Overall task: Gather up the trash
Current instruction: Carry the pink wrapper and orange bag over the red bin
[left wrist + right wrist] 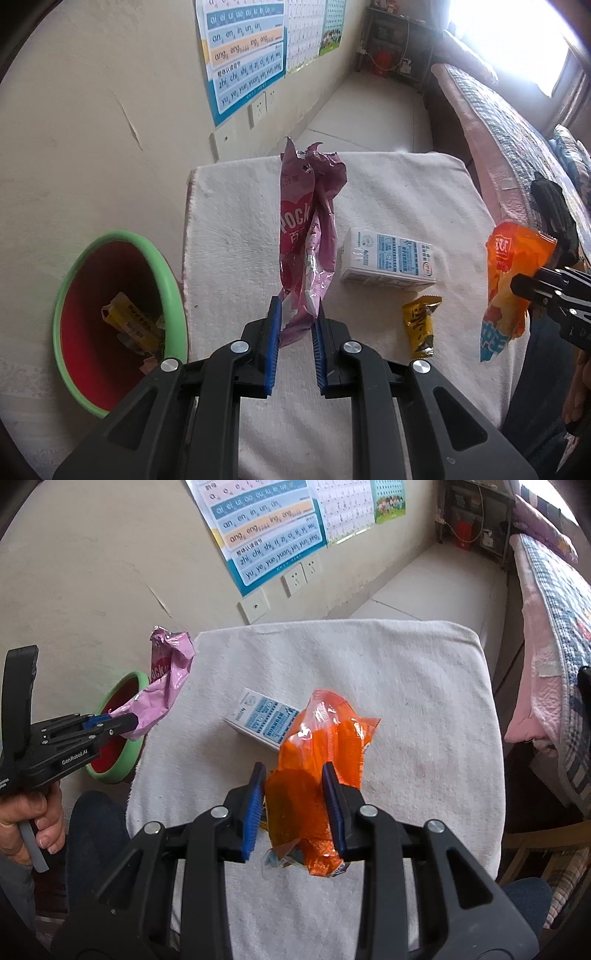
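Note:
My left gripper point(295, 325) is shut on the lower end of a crumpled pink snack wrapper point(308, 225), held upright above the white towel-covered table point(236, 236). From the right wrist view the left gripper point(125, 722) holds the pink wrapper point(168, 679) above the green-rimmed red bin point(129, 753). My right gripper point(295, 794) is shut on an orange snack bag point(325, 746), lifted over the table; the orange bag also shows in the left wrist view point(508, 280). A white and blue carton point(388, 262) and a small yellow wrapper point(419, 325) lie on the towel.
The bin point(173, 295) stands on the floor left of the table and holds yellow trash point(129, 321). A wall with posters point(243, 59) is behind. A bed with a quilt point(509, 140) runs along the right. My legs are under the table's near edge.

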